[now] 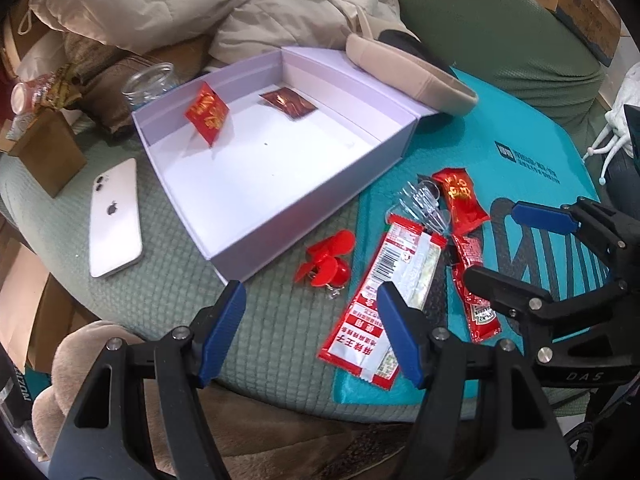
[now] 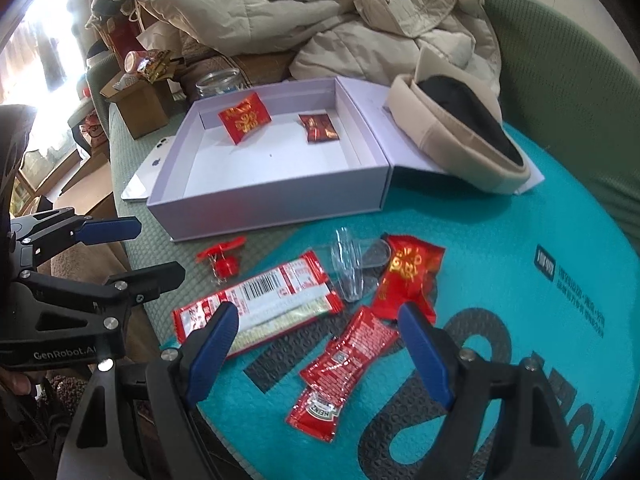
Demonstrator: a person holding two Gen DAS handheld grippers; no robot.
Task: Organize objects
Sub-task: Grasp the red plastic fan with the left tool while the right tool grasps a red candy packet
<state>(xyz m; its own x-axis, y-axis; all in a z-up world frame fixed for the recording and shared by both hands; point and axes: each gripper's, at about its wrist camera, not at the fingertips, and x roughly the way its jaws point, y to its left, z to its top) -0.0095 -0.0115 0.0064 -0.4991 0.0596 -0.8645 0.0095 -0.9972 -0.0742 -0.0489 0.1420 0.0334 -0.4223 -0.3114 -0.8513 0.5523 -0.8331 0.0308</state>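
Lilac box (image 1: 280,184), teal mat (image 2: 500,240)

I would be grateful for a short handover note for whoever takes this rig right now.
Left gripper: open, empty, low by the box's near corner.
Right gripper: open, empty, above the ketchup packet.
Done: two red packets lie in the white box.
Left, outside the box: long red-and-white packet, red candy packet, ketchup packet, clear plastic piece, red keychain.

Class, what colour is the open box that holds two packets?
Pale lilac outside, white floor: the box shows best in the left wrist view.
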